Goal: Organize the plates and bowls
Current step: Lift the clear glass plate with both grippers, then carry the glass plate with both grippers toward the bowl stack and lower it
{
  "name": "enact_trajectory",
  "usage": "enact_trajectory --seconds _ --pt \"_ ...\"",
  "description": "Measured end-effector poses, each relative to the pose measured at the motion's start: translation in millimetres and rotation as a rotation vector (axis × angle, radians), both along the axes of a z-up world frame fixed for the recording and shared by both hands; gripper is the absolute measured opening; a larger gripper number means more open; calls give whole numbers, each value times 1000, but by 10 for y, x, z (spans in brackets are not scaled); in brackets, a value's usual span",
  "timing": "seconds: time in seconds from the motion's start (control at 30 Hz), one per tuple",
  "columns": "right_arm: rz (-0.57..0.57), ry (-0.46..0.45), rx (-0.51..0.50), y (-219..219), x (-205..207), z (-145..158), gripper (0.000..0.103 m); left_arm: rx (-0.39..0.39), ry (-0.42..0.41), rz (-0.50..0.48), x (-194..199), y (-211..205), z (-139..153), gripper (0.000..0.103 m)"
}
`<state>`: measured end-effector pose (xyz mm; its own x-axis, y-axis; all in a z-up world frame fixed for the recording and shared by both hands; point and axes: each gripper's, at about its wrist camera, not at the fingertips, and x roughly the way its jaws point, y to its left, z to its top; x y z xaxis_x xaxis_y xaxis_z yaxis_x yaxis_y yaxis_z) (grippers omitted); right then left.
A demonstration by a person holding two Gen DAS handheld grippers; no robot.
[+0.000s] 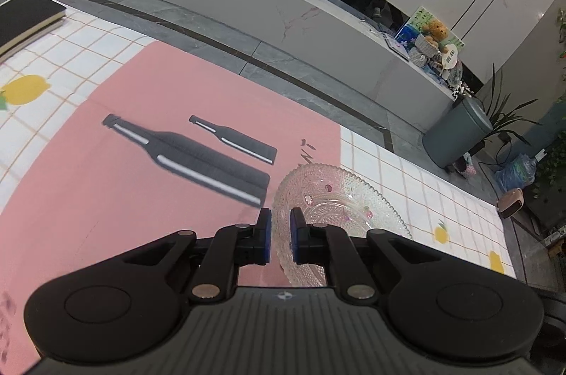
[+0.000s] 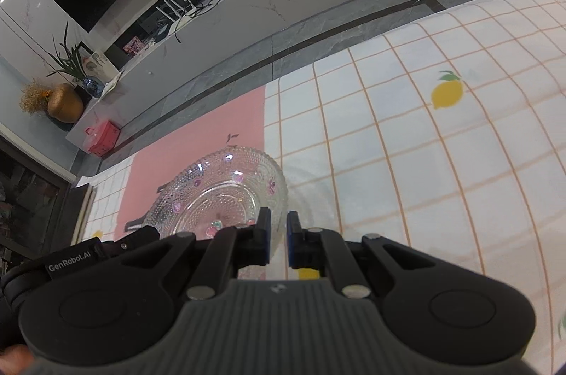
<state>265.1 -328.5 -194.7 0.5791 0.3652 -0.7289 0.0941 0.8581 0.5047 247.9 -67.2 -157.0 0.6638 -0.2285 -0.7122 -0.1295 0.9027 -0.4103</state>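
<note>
A clear, studded glass plate (image 1: 339, 209) with small pink decorations hangs tilted over the table, held at two opposite sides. In the left wrist view its left rim runs between the blue pads of my left gripper (image 1: 280, 220), which is shut on it. In the right wrist view the same glass plate (image 2: 219, 194) has its right rim pinched in my right gripper (image 2: 279, 222), also shut. The left gripper's black body (image 2: 116, 244) shows at the plate's lower left there. A faint shadow of the plate lies on the cloth to its right.
Below lies a pink mat (image 1: 106, 180) printed with two dark bottles, on a white checked tablecloth with lemons (image 2: 460, 145). A black book (image 1: 24, 18) sits at the far left. The table's far edge (image 1: 247, 71) drops to grey floor and a long marble cabinet.
</note>
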Motion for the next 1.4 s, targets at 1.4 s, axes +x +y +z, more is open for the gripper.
enact_trajectory --seconds 1.4 --pt "-12 104 -15 -196 -2613 56 6 -23 91 -92 -2254 -166 -94 11"
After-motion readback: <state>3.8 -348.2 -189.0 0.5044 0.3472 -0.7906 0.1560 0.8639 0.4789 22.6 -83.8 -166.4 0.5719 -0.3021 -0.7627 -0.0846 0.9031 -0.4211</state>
